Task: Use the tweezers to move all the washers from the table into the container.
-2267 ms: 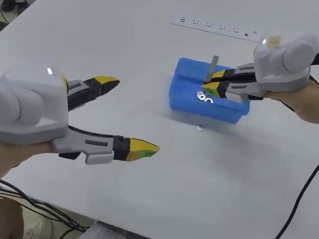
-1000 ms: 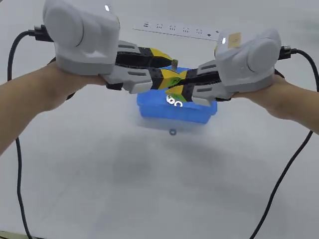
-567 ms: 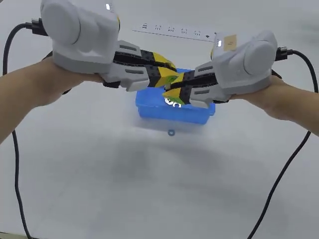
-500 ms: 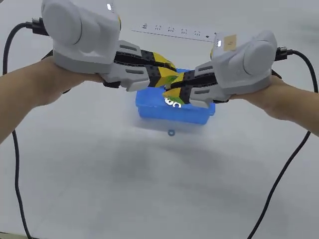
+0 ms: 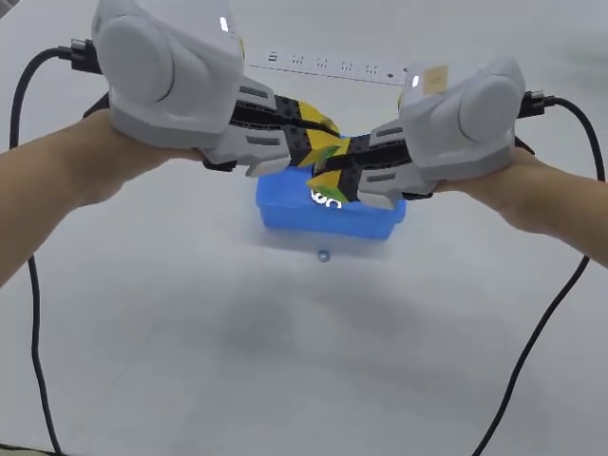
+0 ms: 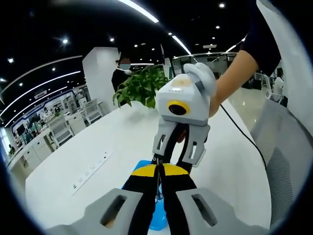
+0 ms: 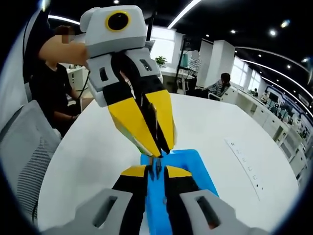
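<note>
The left hand-held gripper [image 6: 159, 171] is clenched, its yellow-tipped jaws drawn in to a thin slit. In the right gripper view a thin grey strip, the tweezers [image 7: 155, 125], runs between those jaws down to their tips. The right hand-held gripper [image 7: 156, 171] is clenched as well, and the lower end of the tweezers sits in the narrow gap between its jaws. The two point at each other, tip to tip and almost touching, each held in a hand with a cable trailing off behind it.

In the head view the tips meet just above the container [image 5: 285, 211], a blue box standing on the white surface [image 5: 190, 332]. Several washers [image 5: 328, 199] lie inside it, partly hidden by the right jaws. One washer [image 5: 323, 255] lies on the surface just in front of the container's near wall, apart from it. A white power strip [image 5: 323, 66] lies on the surface beyond the container, well apart from it.
</note>
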### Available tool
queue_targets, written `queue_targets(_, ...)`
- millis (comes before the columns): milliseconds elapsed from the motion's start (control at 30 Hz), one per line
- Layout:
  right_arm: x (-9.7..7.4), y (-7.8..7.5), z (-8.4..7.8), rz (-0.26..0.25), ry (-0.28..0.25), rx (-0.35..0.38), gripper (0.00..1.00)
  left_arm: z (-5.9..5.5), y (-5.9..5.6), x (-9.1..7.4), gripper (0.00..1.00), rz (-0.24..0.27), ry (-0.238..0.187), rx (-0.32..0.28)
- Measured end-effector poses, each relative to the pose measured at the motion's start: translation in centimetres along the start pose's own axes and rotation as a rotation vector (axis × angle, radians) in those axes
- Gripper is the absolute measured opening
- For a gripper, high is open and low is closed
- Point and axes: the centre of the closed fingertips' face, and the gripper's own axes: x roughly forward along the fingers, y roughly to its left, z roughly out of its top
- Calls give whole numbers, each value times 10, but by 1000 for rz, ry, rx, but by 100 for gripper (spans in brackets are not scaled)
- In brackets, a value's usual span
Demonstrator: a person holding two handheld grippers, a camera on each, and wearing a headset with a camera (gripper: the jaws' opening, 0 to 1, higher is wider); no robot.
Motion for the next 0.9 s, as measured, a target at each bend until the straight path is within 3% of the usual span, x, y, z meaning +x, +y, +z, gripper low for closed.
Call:
queue_targets(267, -10, 5, -8, -14, 23, 5, 24, 2, -3, -9, 6, 17, 6, -10)
queue_targets(433, -21, 11, -14, -42, 12, -3, 33, 4, -5, -17, 6, 27, -19, -38)
queue_targets(900, -51, 29, -28, -102, -8, 42, 56, 20, -29, -30, 6, 31, -64, -14)
